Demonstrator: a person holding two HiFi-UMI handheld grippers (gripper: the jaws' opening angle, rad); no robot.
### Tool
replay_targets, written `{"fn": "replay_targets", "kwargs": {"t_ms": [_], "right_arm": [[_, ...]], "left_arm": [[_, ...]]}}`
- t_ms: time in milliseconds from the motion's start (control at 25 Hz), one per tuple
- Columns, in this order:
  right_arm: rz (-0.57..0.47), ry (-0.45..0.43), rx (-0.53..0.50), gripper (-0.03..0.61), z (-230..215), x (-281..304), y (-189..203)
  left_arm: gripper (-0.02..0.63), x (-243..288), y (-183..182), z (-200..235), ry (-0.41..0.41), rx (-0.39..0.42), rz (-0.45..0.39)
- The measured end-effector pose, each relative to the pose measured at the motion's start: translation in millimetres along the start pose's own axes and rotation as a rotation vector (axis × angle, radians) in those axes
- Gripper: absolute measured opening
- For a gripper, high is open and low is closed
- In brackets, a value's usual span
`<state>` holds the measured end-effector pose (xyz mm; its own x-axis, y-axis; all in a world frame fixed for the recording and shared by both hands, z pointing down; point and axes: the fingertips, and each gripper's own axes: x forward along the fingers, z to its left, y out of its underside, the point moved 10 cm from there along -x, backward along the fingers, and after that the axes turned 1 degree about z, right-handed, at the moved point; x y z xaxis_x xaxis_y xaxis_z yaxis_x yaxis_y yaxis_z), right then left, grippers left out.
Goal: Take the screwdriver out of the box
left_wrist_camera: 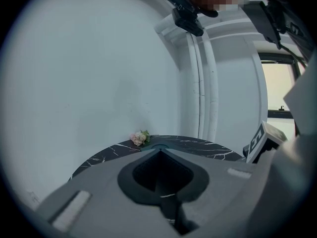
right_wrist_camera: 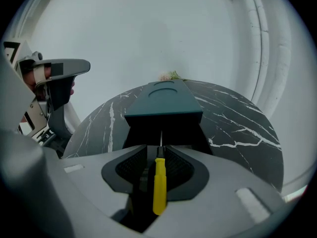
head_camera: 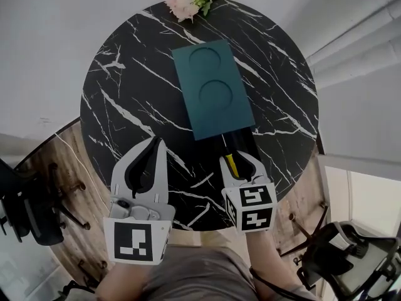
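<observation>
A dark teal box (head_camera: 212, 88) with two round recesses in its lid lies on the round black marble table (head_camera: 125, 93). Its near end stands open and dark (right_wrist_camera: 163, 125). The screwdriver (head_camera: 231, 163), with a yellow handle and a thin metal shaft, lies just in front of that opening, shaft toward the box. My right gripper (head_camera: 239, 162) is open, one jaw on each side of the handle (right_wrist_camera: 159, 185), with the pads clear of it. My left gripper (head_camera: 156, 143) hovers over the table's near left part, tips together on nothing (left_wrist_camera: 161, 151).
A small pink flower sprig (head_camera: 188, 5) lies at the table's far edge. Dark chairs stand on the wooden floor at the left (head_camera: 25, 212) and right (head_camera: 351, 256). A white wall with pipes (left_wrist_camera: 203, 83) rises behind the table.
</observation>
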<state>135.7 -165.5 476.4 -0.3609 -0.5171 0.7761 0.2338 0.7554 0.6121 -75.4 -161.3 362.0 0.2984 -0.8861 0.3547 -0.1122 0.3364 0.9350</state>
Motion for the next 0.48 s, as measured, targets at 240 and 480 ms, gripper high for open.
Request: {"fn": "replay_targets", "kwargs": {"t_ms": [240,480], "right_arm": [[0.039,0.0,0.015,0.14,-3.9,8.4,1.9],[0.062,-0.002,0.011,0.138,-3.6,14.0,2.9]], "left_arm": [[0.0,1.9,1.7,4.7,-0.005,-0.004,0.012],[0.0,2.4,3.2,7.2,-0.01,-0.007,0.013]]}}
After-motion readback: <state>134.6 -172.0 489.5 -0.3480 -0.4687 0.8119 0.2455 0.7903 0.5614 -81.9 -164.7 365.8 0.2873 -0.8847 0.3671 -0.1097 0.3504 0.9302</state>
